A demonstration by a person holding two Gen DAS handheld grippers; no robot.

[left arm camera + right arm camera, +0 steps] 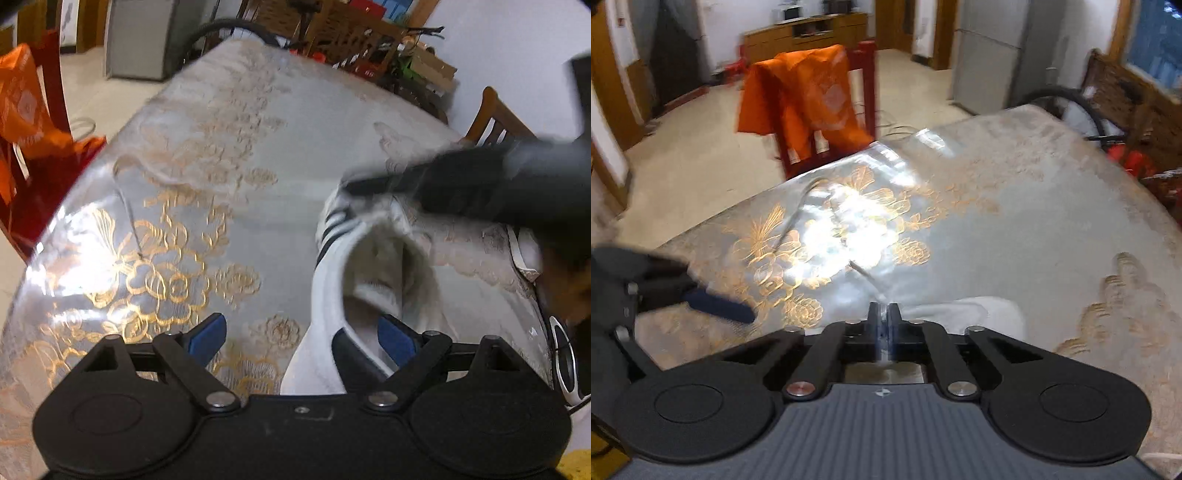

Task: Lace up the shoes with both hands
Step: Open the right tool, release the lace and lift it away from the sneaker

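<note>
White shoe (332,280) on the surface (258,155), heel toward the left gripper (303,332). Left gripper wide open, one pad inside the heel opening, nothing pinched. Right gripper (884,314) clamped on the lace (868,277), over the shoe's toe. Orange cloth (801,99) draped on a chair beyond.

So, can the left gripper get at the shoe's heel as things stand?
Probably yes. The left gripper has its jaws open either side of the heel rim of the shoe, with nothing in between. The right gripper, shut on the lace, is up at the shoe's front, clear of the heel.
</note>
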